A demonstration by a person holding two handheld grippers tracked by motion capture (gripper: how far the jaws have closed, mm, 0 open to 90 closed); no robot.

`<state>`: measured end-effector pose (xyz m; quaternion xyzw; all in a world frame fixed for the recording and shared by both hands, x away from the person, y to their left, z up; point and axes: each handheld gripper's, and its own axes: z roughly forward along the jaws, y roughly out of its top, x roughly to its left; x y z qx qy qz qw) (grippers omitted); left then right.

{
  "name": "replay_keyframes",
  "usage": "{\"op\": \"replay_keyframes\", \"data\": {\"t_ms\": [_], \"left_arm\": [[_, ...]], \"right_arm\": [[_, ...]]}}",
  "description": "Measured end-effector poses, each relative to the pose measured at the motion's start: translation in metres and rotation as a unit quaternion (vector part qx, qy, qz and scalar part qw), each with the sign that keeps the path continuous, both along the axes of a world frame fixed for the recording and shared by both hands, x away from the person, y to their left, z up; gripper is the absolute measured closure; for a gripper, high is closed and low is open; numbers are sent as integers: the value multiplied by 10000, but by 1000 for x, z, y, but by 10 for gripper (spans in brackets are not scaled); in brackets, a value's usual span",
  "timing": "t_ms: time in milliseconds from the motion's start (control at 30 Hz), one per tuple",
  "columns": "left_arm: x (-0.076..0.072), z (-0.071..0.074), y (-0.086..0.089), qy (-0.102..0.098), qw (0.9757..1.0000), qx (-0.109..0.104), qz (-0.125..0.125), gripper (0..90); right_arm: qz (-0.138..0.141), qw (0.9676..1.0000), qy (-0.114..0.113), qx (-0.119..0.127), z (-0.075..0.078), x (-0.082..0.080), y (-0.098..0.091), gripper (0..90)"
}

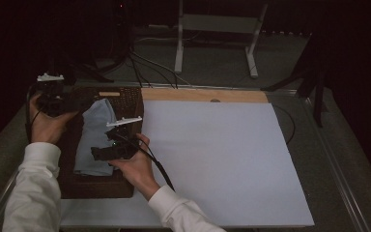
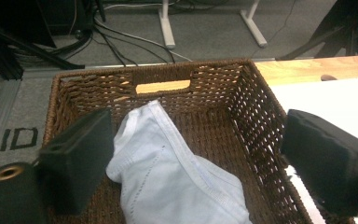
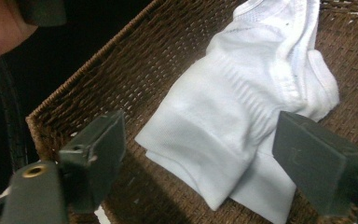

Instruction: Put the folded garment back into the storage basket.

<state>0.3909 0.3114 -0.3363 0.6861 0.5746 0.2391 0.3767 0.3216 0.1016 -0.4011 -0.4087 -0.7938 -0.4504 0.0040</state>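
Black jaws of the right gripper stand spread above a folded pale-blue garment lying inside a brown wicker basket, the left gripper likewise spread and empty, apparently so the cloth rests free.

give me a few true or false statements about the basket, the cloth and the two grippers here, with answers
1. The pale blue folded cloth lies inside the dark brown woven wicker basket. True.
2. The left gripper is clamped on the cloth. False: its jaws stand open, apart from the cloth.
3. The basket sits at the left end of the white board on the table. True.
4. The right gripper holds the cloth lifted above the basket. False: its jaws are open and the cloth rests on the basket floor.
5. The basket has a handle slot in its far wall. True.
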Motion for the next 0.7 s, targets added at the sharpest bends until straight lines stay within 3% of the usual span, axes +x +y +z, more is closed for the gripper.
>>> {"op": "replay_keyframes", "data": {"t_ms": [333, 533, 700], "left_arm": [[-4, 2, -4, -230, 9996, 10, -189, 30], [-4, 2, -7, -145, 9996, 50, -255, 5], [-6, 3, -8, -209, 9993, 45, -318, 3]], "right_arm": [[266, 9996, -126, 20, 2, -2, -1, 118], [381, 9991, -161, 20, 3, -3, -3, 68], [434, 9988, -239, 31, 6, -3, -6, 26]]}}
